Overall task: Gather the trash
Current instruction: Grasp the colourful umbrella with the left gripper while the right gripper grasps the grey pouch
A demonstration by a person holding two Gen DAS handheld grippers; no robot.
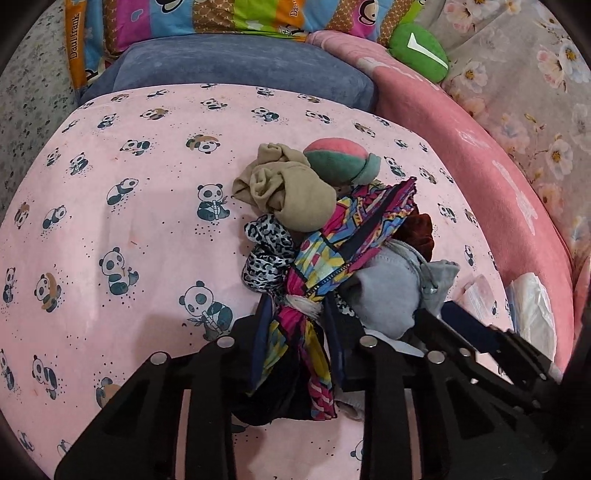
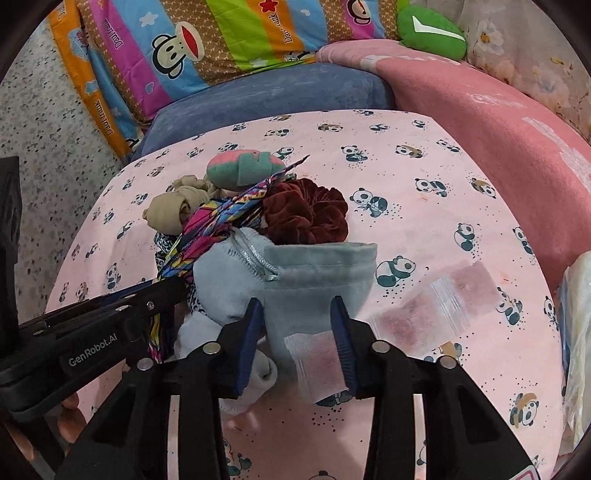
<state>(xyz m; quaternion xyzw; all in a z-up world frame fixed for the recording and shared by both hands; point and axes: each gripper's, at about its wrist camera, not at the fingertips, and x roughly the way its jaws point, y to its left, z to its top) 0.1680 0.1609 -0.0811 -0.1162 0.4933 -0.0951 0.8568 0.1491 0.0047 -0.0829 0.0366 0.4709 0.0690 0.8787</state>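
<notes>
Covering most of both views is a pink sheet point(image 1: 110, 221) printed with pandas, with a blue cushion point(image 1: 229, 70) at its far edge, a striped cartoon pillow point(image 2: 207, 40) behind that, and a pink blanket point(image 1: 480, 166) along the right side. A green cushion point(image 2: 430, 31) sits at the blanket's far end.

The trash lies as one heap near the middle of the sheet. Left wrist view: a multicoloured cloth point(image 1: 354, 229) runs through the heap, with a beige rolled sock point(image 1: 288, 192) and a pink-and-green ball point(image 1: 341, 160) touching at the far end, and a black-and-white patterned strip point(image 1: 266, 254) on its left. The left gripper point(image 1: 299, 332) is clamped on the near, bunched end of the multicoloured cloth, the fabric pinched between its blue pads.

Right wrist view only: a dark red velvet scrunchie point(image 2: 306, 212) shows in full behind a grey pouch point(image 2: 317, 273); the left view gives only its edge. The right gripper point(image 2: 297, 325) has its pads pressed against both sides of the grey pouch, gripping it. A small clear bag point(image 2: 317, 363) lies against the pouch by the right pad, and a second clear bag point(image 2: 439, 306) lies flat on the sheet just right of it. The left gripper enters this view from the left edge.

A white plastic wrapper point(image 1: 532, 306) rests at the right edge of the sheet.
</notes>
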